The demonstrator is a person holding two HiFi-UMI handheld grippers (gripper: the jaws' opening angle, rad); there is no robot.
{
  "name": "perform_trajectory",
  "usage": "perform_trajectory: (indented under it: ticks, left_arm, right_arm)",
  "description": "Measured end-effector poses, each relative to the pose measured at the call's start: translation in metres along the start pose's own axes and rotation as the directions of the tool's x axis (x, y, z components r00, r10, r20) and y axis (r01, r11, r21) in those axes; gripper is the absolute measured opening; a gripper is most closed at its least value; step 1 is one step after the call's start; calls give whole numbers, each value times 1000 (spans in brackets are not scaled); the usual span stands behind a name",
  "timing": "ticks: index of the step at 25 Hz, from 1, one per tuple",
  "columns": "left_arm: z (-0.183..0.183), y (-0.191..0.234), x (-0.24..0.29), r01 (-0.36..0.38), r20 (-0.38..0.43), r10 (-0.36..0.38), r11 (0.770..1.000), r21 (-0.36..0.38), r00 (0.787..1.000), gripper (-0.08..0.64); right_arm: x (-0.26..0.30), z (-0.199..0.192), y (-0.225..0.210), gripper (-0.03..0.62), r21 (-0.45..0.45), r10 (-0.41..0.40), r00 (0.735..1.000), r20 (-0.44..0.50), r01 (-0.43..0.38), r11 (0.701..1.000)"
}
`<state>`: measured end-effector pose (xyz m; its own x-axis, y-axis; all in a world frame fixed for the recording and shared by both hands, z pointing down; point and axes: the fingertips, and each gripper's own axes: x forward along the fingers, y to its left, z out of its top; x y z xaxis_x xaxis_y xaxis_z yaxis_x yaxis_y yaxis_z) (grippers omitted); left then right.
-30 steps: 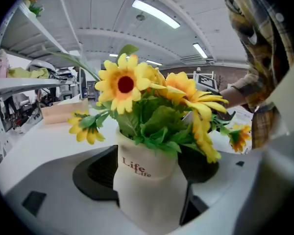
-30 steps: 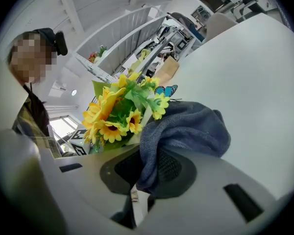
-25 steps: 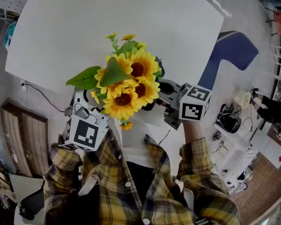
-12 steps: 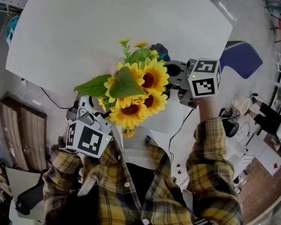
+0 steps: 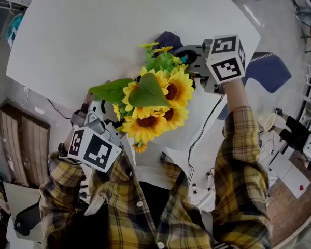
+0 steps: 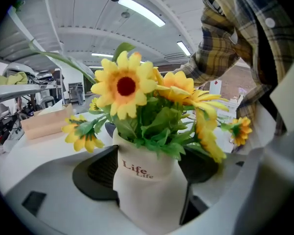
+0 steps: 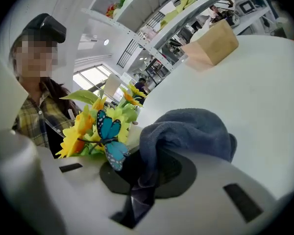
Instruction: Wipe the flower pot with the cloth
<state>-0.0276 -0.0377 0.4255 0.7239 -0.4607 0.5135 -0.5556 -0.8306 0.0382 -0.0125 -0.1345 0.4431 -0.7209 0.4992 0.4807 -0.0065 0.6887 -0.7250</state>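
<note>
Cream-white flower pot (image 6: 148, 192), printed "Life" on its side, sits gripped between the two dark pads of the left tongs (image 6: 149, 177), which press against it from both sides. It stands upright, with a bunch of artificial sunflowers (image 5: 155, 102) and green leaves rising from its mouth. From the head view the blooms cover the pot completely. It is held above the near edge of the white table (image 5: 93, 35), apparently lifted clear, though its base is hidden.

A blue butterfly (image 7: 107, 138) on a stem stands among the flowers on the side facing the right tongs (image 7: 147, 177). Those jaws are clamped on a dark blue cloth (image 7: 186, 131), whose bunched bulk bulges beyond them, just beside the bouquet on its far side. Whether it touches the pot cannot be made out. A plaid sleeve (image 5: 238, 154) leads to the right tongs. Farther back on the table lies a pale wooden box (image 7: 210, 45).
</note>
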Motion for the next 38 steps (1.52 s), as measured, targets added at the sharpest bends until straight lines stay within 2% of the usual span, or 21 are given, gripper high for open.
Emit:
perform_trajectory:
  ticks: [4,7,10,12,15,19,23,28,32,38]
  left_arm:
    - [2,2,1,48,-4,-48,997,62,999,370]
    - [4,3,1,77,-25,-75,987,144,997,377]
    - [4,8,-3,62,-50,-54,984,166,997,377]
    - [-2,13,-11,26,-63,-18,990,136,998,377]
    - [-18,16,-28,-48,-75,51,998,50,996,376]
    - [-38,1,-45,-94,-85,86,992,-89,993,376]
    - [-45,-18,-54,-176,-95,163,973,-150,982,376]
    - [-34,-12,-55,-292,-55,287,924,-248,956,377]
    - [-21,0,-55,-339,-14,349,900,-275,937,383]
    - [-17,10,-45,-353,-15,360,906,-232,933,383]
  right_arm:
    - [-1,-1,2,31,-18,38,998,-55,-39,999]
    - [-7,-9,7,31,8,31,999,-6,-31,999]
    - [-17,-23,15,31,28,-11,997,71,9,1000]
    - [-18,-33,23,31,34,-51,992,116,47,998]
    - [-9,-47,35,31,56,-111,978,176,102,993]
    - [5,-56,48,32,99,-185,940,286,163,982]
    - [30,-62,74,31,127,-229,908,350,196,972]
    - [58,-61,93,31,205,-280,860,427,210,956]
    - [65,-58,95,31,273,-299,826,477,184,944]
    - [57,-58,92,31,318,-292,818,495,142,937]
